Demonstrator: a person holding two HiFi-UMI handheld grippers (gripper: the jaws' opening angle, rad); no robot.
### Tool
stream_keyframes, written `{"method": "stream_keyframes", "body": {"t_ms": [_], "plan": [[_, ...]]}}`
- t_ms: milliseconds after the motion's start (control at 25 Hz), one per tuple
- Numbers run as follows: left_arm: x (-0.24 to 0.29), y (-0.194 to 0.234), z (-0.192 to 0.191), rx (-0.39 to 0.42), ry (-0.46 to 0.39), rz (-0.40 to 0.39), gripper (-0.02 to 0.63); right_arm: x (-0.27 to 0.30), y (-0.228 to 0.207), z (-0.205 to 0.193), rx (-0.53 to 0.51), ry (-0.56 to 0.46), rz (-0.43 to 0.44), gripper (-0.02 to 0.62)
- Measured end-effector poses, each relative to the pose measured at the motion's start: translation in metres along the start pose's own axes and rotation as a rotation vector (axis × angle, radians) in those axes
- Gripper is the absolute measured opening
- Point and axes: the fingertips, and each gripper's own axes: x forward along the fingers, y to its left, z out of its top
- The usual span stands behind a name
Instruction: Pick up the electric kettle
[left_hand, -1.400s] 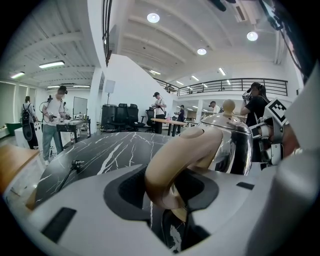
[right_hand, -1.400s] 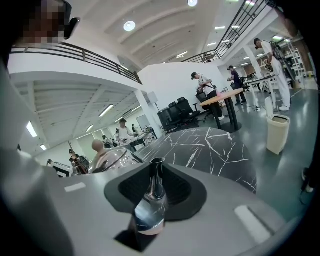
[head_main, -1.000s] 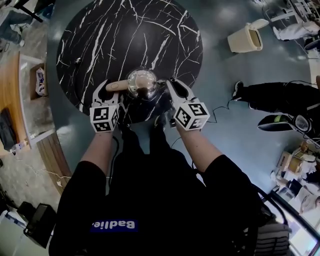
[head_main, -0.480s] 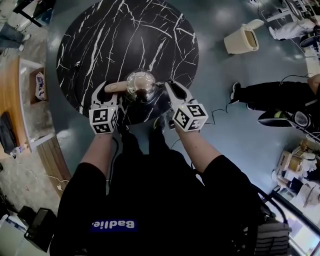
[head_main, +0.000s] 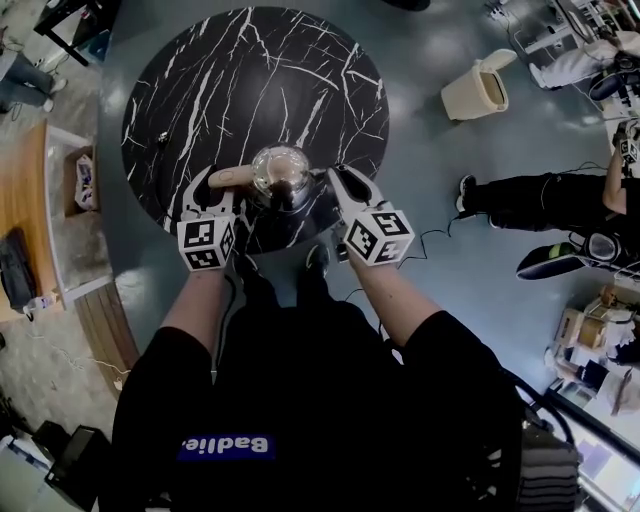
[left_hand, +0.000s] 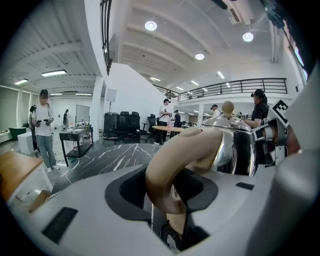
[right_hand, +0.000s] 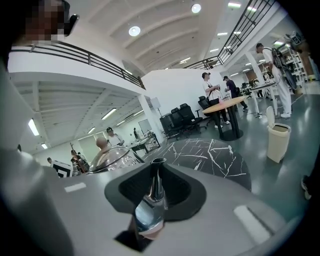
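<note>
We hold the electric kettle (head_main: 282, 172) at the table's (head_main: 250, 80) near edge — left gripper (head_main: 214, 190) clamping its handle (left_hand: 172, 160), right gripper (head_main: 347, 186) its spout (right_hand: 152, 200).

Up top, the head view looks steeply down over the person's own arms onto the round marble table (head_main: 250, 70) and the floor around it, taking in both grippers from well above. The left gripper (head_main: 222, 182) carries its camera low and almost level, so close that the kettle's handle (left_hand: 170, 170) fills the middle of the frame. It faces across toward the right gripper's marker cube (left_hand: 280, 107). The right gripper (head_main: 338, 183) looks back the other way, tight on the spout (right_hand: 152, 195), with the left marker cube (right_hand: 62, 169) at its edge. All three views share the kettle (head_main: 281, 172) and the tabletop. Head and right gripper views also share the bin (head_main: 478, 90) (right_hand: 277, 140).
</note>
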Motion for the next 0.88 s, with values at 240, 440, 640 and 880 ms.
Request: {"method": "stream_keyframes", "body": {"t_ms": [240,440,640,880], "plan": [[-0.017,-0.005,0.021,0.013,-0.028,0.000,0.152,-0.014,0.014,0.017,-0.009,-0.024,0.016,0.067],[-0.033,-0.011,0.041,0.010,-0.040,0.002,0.152,-0.028,0.026,0.033,-0.012,-0.046,0.030,0.067],[-0.052,-0.017,0.057,0.020,-0.044,-0.004,0.152,-0.041,0.038,0.047,-0.013,-0.069,0.042,0.067],[-0.067,-0.026,0.072,0.041,-0.053,-0.022,0.152,-0.056,0.046,0.057,-0.025,-0.085,0.046,0.067]]}}
